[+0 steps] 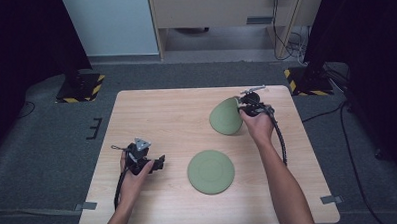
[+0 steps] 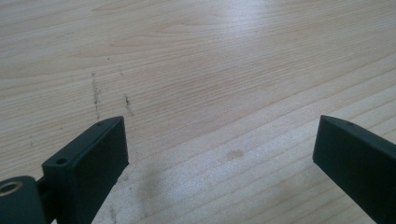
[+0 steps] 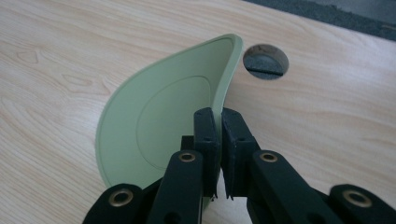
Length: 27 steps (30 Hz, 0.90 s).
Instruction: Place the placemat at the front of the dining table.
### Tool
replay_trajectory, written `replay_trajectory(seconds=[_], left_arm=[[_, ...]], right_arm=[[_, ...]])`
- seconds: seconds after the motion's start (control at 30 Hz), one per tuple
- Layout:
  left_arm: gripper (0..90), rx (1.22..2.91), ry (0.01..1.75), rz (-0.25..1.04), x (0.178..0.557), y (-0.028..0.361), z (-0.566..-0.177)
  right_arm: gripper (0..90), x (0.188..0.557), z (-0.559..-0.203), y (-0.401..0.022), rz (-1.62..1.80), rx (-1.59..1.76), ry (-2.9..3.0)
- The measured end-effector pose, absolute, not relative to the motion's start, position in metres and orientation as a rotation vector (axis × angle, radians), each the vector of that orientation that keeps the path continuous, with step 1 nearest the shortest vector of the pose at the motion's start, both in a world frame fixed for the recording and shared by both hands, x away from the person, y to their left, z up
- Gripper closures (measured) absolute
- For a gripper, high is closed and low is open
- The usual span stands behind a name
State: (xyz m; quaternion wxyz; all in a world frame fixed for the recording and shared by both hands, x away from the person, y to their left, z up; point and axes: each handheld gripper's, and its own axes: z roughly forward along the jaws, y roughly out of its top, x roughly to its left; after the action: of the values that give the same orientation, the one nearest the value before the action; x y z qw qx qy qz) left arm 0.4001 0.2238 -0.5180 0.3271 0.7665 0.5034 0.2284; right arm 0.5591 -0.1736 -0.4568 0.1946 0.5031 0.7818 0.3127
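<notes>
— What's the right claw (image 3: 218,135) got hold of?

— A pale green plate (image 3: 154,116). Its jaws are pinched tight on the rim, one on each side of the edge. In the high view the right claw (image 1: 246,106) sits toward the far right of the counter (image 1: 166,118), and the plate (image 1: 225,117) stands tipped up on its edge there, its hollow side turned to the left.

— Is it clear of the wood?

— From the right gripper view the lower edge looks to be against the counter (image 3: 70,56), but I can't say for sure that it touches. Just past the plate's upper tip there's a round cable hole (image 3: 265,61) in the counter.

— And the other hand?

— The left claw (image 1: 157,162) is low over the near left part of the counter, its jaws spread wide with bare wood (image 2: 210,93) between them. It grips nothing.

— Anything else lying there?

— A second green plate (image 1: 211,171), flat, near the front edge, between the two hands and well apart from the tilted one.
</notes>
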Motion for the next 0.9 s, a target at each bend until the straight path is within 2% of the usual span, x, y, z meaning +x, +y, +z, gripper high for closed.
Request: replay_trajectory(seconds=[0.73, 0.83, 0.9], left_arm=[[2.7, 2.037, 1.306, 0.598, 0.402, 0.215, -0.523], [2.7, 2.042, 1.316, 0.596, 0.404, 0.216, -0.525], [2.7, 2.043, 1.319, 0.595, 0.405, 0.216, -0.526]], right_arm=[[83.3, 0.565, -0.497, -0.205, 0.95, 1.551, 2.153], [80.9, 0.566, -0.5, -0.204, 0.923, 1.539, 2.155], [76.2, 0.566, -0.501, -0.205, 0.922, 1.554, 2.136]])
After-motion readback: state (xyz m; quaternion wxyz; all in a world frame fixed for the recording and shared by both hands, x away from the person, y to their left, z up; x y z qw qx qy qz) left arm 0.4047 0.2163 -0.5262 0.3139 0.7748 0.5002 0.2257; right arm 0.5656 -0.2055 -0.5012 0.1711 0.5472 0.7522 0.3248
